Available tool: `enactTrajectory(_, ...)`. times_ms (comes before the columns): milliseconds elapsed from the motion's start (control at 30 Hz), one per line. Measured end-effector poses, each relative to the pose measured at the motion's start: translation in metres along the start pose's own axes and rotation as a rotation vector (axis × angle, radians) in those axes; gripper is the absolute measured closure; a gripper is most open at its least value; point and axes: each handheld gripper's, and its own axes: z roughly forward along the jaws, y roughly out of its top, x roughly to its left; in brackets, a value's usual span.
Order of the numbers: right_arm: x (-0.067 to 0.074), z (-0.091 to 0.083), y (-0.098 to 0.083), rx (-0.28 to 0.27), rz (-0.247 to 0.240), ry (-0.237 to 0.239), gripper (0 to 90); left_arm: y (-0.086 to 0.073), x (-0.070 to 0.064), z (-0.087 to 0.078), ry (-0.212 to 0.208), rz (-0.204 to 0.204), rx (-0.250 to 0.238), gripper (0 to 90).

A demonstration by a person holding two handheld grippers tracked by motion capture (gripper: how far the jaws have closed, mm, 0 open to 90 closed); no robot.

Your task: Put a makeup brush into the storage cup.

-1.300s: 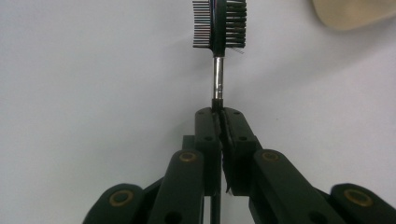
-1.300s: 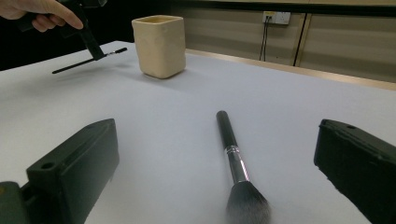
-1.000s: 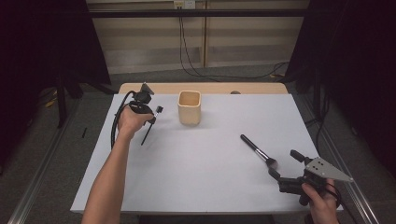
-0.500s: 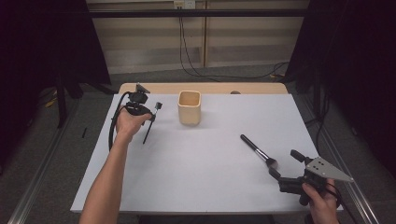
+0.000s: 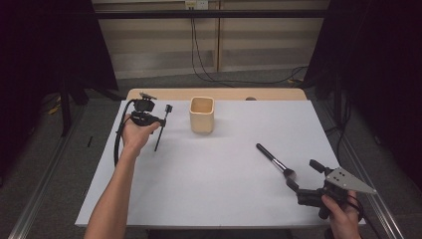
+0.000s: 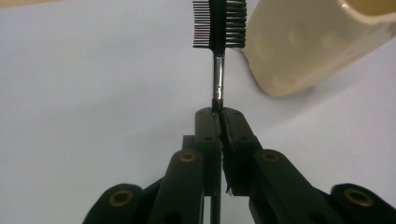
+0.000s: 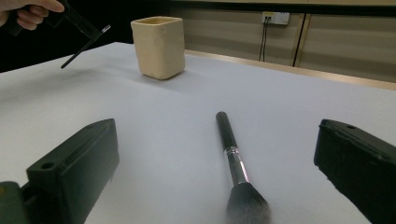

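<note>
The left tool [image 5: 160, 121] is seen clamped on the thin handle of a small comb brush [image 6: 219, 21], the jaws being pressed together around the shaft just below its metal neck. The brush is held clear of the white tabletop [image 5: 214, 189], tilted, with its toothed head at about one o'clock from the holding hand [image 5: 134, 133]. Just beside that head, at three o'clock, a cream square cup [image 5: 202, 114] is stood upright on the tabletop. Near the front right corner the right tool [image 5: 302, 174] is held with its jaws spread wide and nothing gripped. A black makeup brush [image 7: 232, 158] is laid flat on the tabletop between those jaws, its bristles toward the tool and its handle pointed to eleven o'clock.
</note>
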Motion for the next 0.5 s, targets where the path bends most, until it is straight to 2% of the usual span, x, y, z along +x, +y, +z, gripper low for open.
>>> enactTrajectory(233, -0.001, 0.000, 0.000, -0.004, 0.010, 0.001, 0.0, -0.005, -0.003, -0.002, 0.007, 0.001, -0.094, 86.0)
enactTrajectory(500, -0.001, 0.000, 0.000, 0.000, 0.010, 0.001, 0.0, -0.009, -0.006, -0.011, -0.011, 0.016, -0.221, 86.0)
